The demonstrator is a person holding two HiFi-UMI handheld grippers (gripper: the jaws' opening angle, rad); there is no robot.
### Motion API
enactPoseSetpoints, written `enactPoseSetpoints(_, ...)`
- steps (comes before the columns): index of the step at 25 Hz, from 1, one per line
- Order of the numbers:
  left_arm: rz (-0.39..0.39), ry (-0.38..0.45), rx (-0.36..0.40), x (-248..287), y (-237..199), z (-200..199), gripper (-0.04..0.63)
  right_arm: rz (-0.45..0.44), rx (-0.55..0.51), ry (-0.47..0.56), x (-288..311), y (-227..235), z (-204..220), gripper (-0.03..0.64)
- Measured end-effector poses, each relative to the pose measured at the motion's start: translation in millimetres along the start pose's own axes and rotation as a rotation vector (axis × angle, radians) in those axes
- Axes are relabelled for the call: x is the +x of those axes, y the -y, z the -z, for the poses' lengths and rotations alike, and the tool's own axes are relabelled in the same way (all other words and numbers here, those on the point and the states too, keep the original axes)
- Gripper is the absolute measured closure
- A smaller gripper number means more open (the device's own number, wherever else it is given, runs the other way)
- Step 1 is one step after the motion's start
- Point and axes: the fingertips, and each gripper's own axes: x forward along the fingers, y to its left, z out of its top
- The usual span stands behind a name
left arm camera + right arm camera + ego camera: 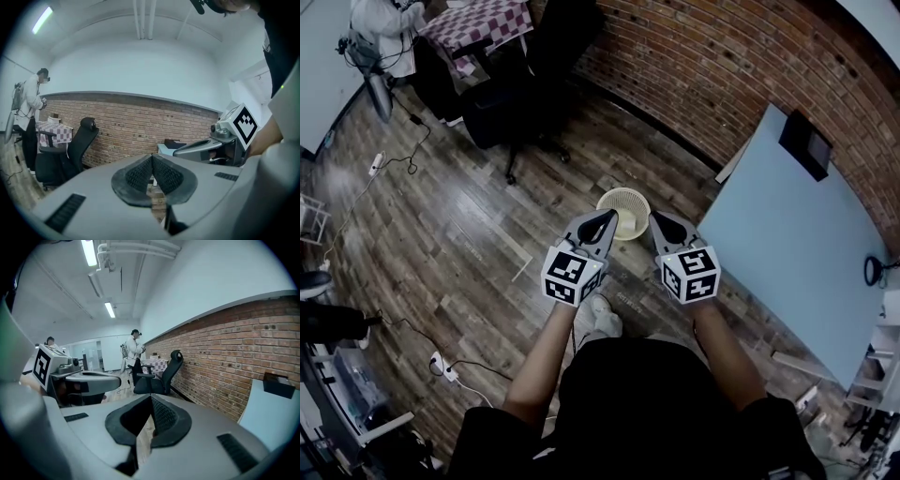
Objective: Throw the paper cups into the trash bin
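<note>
Left gripper (607, 219), grey, two-jaw, with a black-and-white marker cube at the back: held level in front of the body, ribbed black pads (136, 176) pressed flat together, nothing between them.

Right gripper (658, 220), same make and same cube: alongside the left, near it but apart, jaws likewise closed tight on nothing.

Round cream lattice-plastic trash bin (623, 192): upright on the floor, just beyond both sets of tips and between them in the head view. Pale contents inside, too small to identify as cups.

Dark wood-plank floor (459, 234): white power strip (377, 164) with trailing cable, well to the left.

Pale blue rectangular table (787, 234): to the right of the bin, apart from it, a black box (806, 142) at its far corner.

Black swivel office chair (520, 103): beyond the bin, to the left.

Red brick wall (703, 66): behind chair and table.

Table with red-and-white checked cloth (478, 23): at the far end, a person in white (384, 19) standing beside it.
</note>
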Motion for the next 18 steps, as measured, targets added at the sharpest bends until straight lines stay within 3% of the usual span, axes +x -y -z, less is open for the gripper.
enactPoseSetpoints(18, -0.035, 0.020, 0.025, -25, 121, -2, 0.586, -0.008, 0.039, 0.065, -124, 15, 32, 0.612)
